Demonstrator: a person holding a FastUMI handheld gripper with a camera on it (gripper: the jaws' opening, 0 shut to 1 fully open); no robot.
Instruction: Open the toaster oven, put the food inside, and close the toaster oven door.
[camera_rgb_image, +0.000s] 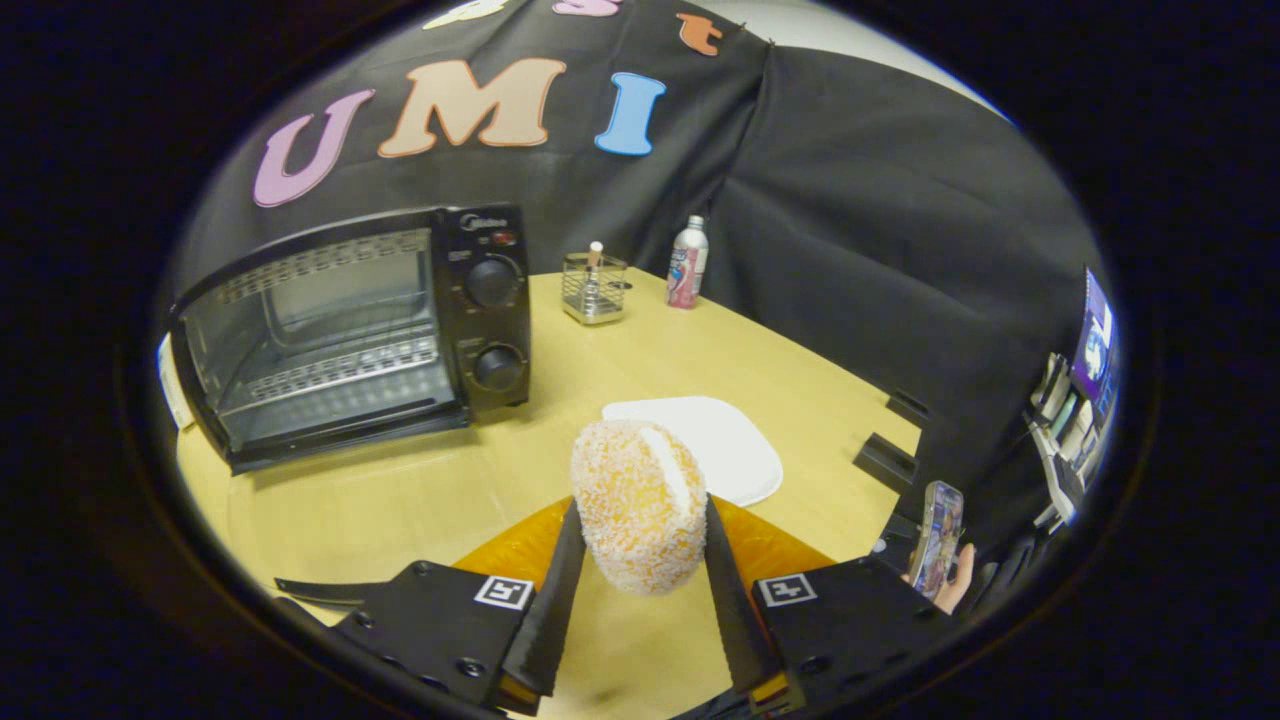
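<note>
The toaster oven (350, 335) stands at the table's (400, 500) far left edge, its door seemingly down already. Just right, the claw (640, 530) is clamped on the crumb-coated food (638, 505), raised above the table before a white plate (740, 445). The food looks light, soft and crumbly; a gentle squeeze across its middle seems safest.

Crumb-rough food (640, 505), glossy black toaster oven (350, 335)
</note>
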